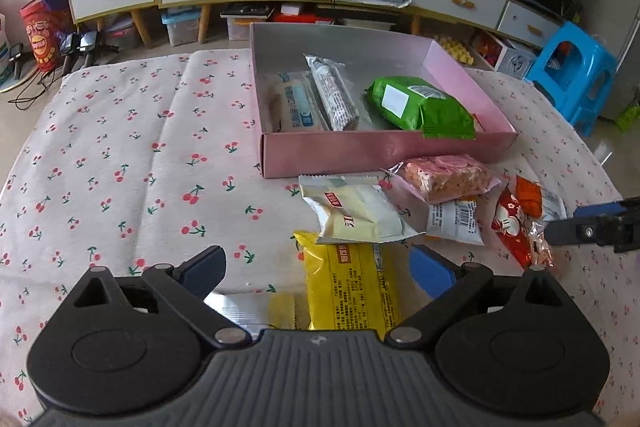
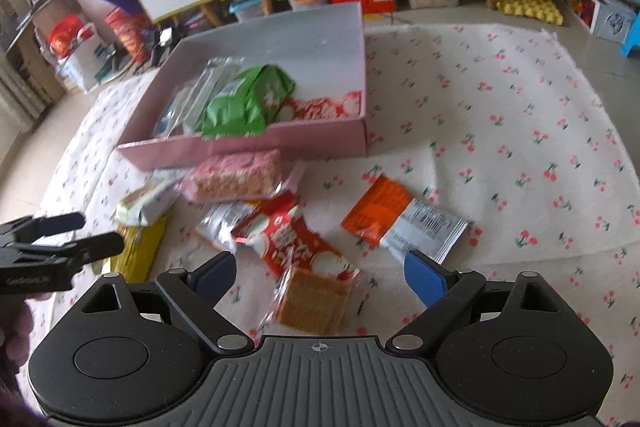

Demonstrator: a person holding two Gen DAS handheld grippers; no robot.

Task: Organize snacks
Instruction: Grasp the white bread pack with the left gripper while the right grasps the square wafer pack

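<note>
Yellow packet (image 1: 352, 291) under left gripper (image 1: 318, 273), jaws apart, nothing gripped. Pink box (image 1: 384, 151) beyond on cherry-print cloth (image 1: 120, 155) holds green bag (image 1: 420, 107). Red cracker packet (image 2: 296, 247) lies between right gripper (image 2: 316, 279) fingers, jaws apart, pads not touching.

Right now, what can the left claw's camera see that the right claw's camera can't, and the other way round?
Only the left view shows the blue stool and the whole yellow packet between its open claw. Only the right view shows the red packet inside the pink box and the clear cracker pack between its open claw. Both show the pink box, the green bag and the cherry cloth.
</note>
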